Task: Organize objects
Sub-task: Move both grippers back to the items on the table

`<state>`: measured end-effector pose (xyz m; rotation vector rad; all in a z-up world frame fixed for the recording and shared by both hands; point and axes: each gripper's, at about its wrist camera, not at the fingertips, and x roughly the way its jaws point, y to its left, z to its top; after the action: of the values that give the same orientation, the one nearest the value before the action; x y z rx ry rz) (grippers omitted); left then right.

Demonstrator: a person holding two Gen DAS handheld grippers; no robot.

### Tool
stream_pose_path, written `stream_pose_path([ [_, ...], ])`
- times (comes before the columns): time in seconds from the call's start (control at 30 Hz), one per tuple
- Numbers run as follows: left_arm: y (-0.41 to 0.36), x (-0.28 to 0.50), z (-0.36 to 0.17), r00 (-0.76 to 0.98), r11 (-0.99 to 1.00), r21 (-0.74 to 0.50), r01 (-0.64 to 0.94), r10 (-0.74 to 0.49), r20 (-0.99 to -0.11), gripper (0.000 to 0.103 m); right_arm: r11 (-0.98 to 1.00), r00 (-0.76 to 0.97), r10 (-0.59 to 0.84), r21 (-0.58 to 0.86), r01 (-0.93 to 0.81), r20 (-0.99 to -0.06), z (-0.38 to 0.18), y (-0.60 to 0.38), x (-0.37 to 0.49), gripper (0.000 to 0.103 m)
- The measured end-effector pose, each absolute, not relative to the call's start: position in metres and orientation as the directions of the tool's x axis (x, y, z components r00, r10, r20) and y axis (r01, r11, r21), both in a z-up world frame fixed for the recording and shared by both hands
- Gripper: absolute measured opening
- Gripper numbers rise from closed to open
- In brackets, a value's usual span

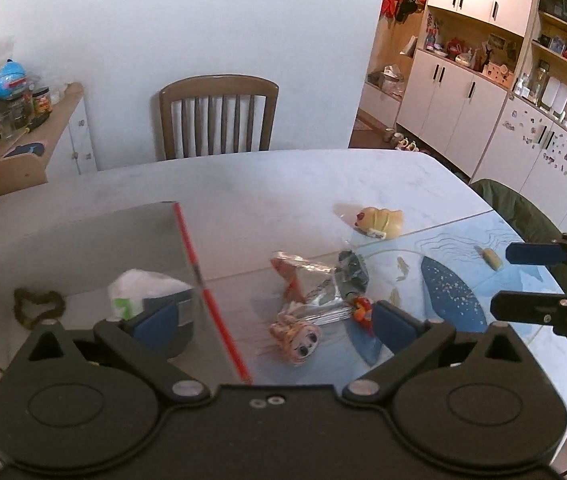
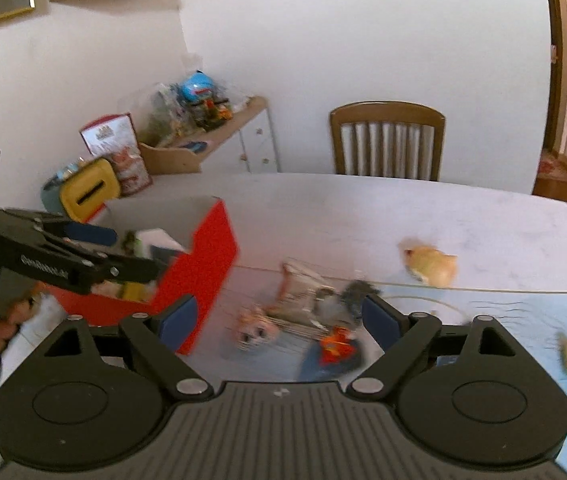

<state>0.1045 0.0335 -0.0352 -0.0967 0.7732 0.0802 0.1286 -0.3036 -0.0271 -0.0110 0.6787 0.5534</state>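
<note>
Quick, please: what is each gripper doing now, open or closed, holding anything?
Left gripper: jaws open, holding nothing, over the red-edged cardboard box rim.
Right gripper: jaws open, holding nothing, above the small wrapped toys.

We see a plain white wall [image 1: 187, 20] behind a wooden slat-back chair [image 1: 218, 116] at the table's far edge [image 1: 243, 168], a low side cabinet [image 1: 63, 136] left, and white cupboards [image 1: 455, 92] right.

Across my counter [image 1: 243, 184] a wooden chair [image 1: 218, 114] stands against the white wall [image 1: 183, 20]. White cabinets [image 1: 459, 100] line my right; a cluttered low shelf [image 1: 31, 136] sits left.
</note>
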Motion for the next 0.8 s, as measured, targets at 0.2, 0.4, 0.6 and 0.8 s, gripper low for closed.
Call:
stream_pose_path([
  [0.2, 0.007, 0.121, -0.058, 0.704, 0.994, -0.038, -0.102, 0.045, -0.709, 0.102, 0.877, 0.652, 0.431, 0.122, -0.464, -0.624, -0.043, -0.337, 0.141, 0.089],
  [0.4, -0.017, 0.136, -0.081, 0.694, 0.992, 0.005, -0.124, 0.09, -0.714, 0.102, 0.907, 0.658, 0.379, 0.119, -0.405, -0.65, -0.063, -0.371, 0.158, 0.089],
  [0.6, -0.031, 0.146, -0.107, 0.681, 0.98, 0.033, -0.197, 0.161, -0.714, 0.102, 0.935, 0.663, 0.319, 0.111, -0.337, -0.677, -0.083, -0.409, 0.175, 0.089],
  [0.8, -0.042, 0.156, -0.13, 0.668, 0.959, 0.089, -0.268, 0.252, -0.7, 0.102, 0.96, 0.67, 0.249, 0.088, -0.265, -0.699, -0.103, -0.447, 0.192, 0.089],
])
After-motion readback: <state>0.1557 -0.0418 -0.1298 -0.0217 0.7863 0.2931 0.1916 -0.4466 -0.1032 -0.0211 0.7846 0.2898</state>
